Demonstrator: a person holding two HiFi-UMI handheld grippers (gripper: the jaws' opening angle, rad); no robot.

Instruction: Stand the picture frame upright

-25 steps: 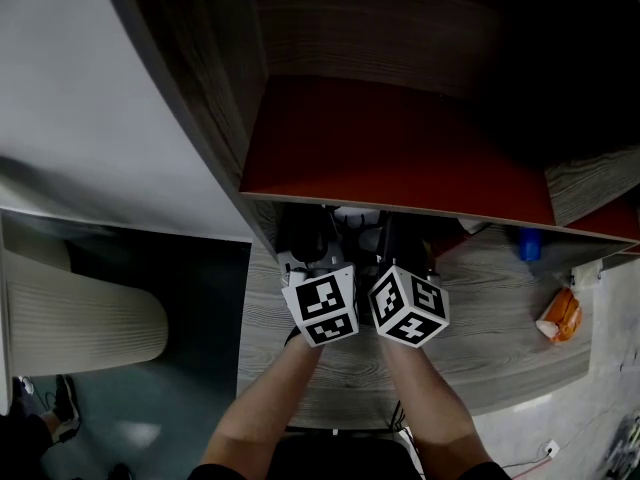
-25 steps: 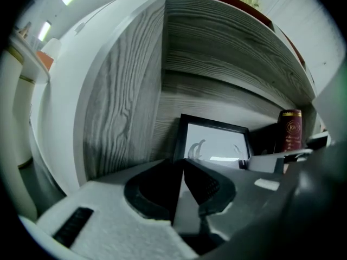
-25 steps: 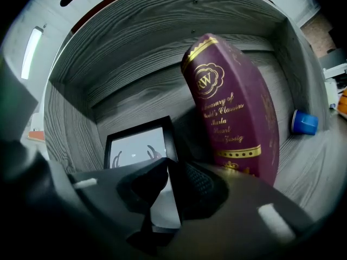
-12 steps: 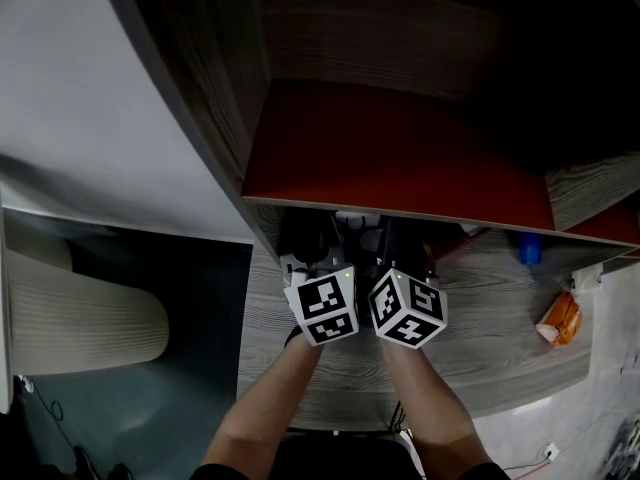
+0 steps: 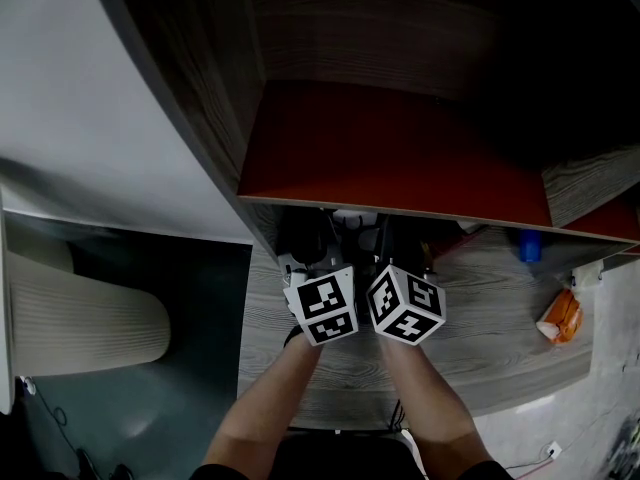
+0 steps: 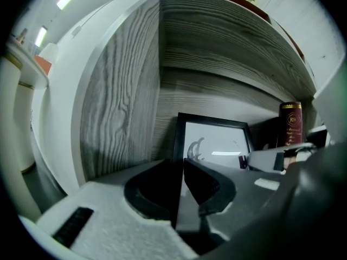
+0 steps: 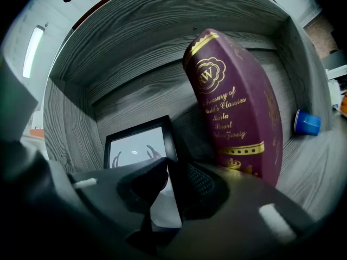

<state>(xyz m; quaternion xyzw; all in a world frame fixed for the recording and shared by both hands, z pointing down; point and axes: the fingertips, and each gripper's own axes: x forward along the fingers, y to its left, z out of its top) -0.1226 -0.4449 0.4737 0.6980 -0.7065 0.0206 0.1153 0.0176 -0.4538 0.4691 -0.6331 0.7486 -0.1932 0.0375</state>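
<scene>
Left gripper (image 6: pixel 181 167) clamps the picture frame (image 6: pixel 214 140) by its left edge, and my right gripper (image 7: pixel 168 172) clamps the right edge. The frame stands upright in the desk's (image 5: pixel 480 338) back left corner. A maroon book (image 7: pixel 238 107) leans just beside its right edge, crowding me, with a blue cap (image 7: pixel 307 122) farther right.

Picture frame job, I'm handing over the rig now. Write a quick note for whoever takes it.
Left gripper: jaws shut on the picture frame, at its left edge.
Right gripper: jaws shut on its right edge.
Frame: upright in the wooden cubby, beside the purple book.
Done: frame is upright, but held.
Left: probably check that it stands alone, then let go and withdraw both grippers.
</scene>
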